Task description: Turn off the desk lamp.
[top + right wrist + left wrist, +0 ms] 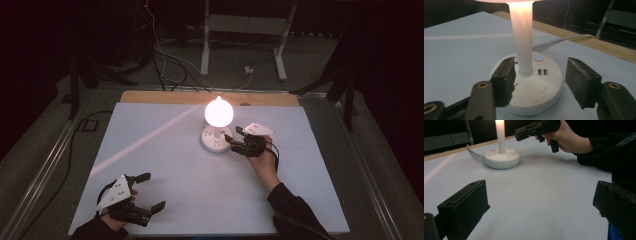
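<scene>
In the right gripper view the lamp's glowing globe (506, 1) is cut off by the top edge, and in the left gripper view its stem (500, 135) runs out of the top too. The right tongs (536, 130) are cropped there. The markings on the lamp base (216, 139) are too small to read from the high view.

The high view looks forward and down from above the near side and takes in the whole white table (165, 165). The left gripper view sits low at the near left corner, facing far and right. The right gripper view is very close to the lamp (525, 82) (its base appears in all three views).
</scene>
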Demonstrator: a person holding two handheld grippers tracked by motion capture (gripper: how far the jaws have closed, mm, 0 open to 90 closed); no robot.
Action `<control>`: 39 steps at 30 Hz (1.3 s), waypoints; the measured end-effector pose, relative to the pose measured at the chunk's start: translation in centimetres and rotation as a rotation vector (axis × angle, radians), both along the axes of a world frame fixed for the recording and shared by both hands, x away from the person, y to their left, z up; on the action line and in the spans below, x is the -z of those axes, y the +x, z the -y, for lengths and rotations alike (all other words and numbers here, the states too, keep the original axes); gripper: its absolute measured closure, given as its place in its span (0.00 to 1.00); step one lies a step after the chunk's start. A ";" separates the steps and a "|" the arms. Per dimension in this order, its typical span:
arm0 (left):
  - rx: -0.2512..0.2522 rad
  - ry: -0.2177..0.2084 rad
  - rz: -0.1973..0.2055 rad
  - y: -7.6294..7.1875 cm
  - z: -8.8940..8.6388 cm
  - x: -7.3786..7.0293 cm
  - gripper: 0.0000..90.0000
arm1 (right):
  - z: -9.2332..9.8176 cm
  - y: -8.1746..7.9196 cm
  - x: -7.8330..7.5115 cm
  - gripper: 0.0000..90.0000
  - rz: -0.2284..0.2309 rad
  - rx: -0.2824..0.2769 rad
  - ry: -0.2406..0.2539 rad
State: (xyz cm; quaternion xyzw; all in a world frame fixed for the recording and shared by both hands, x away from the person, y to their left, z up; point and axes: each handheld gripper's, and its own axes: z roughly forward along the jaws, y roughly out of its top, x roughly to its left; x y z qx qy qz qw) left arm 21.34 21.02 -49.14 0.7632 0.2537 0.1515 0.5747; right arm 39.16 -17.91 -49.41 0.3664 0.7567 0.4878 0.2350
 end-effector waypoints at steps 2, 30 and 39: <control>-0.002 -0.001 -0.001 0.0 0.0 0.0 0.01 | 0.0 0.2 0.1 0.61 -0.012 0.009 0.001; 0.002 0.001 -0.004 0.0 0.0 0.0 0.01 | -1.1 1.5 2.0 1.00 -0.060 0.042 -0.117; 0.003 0.001 -0.005 0.0 0.0 0.0 0.01 | -1.6 1.6 2.2 1.00 -0.057 0.041 -0.125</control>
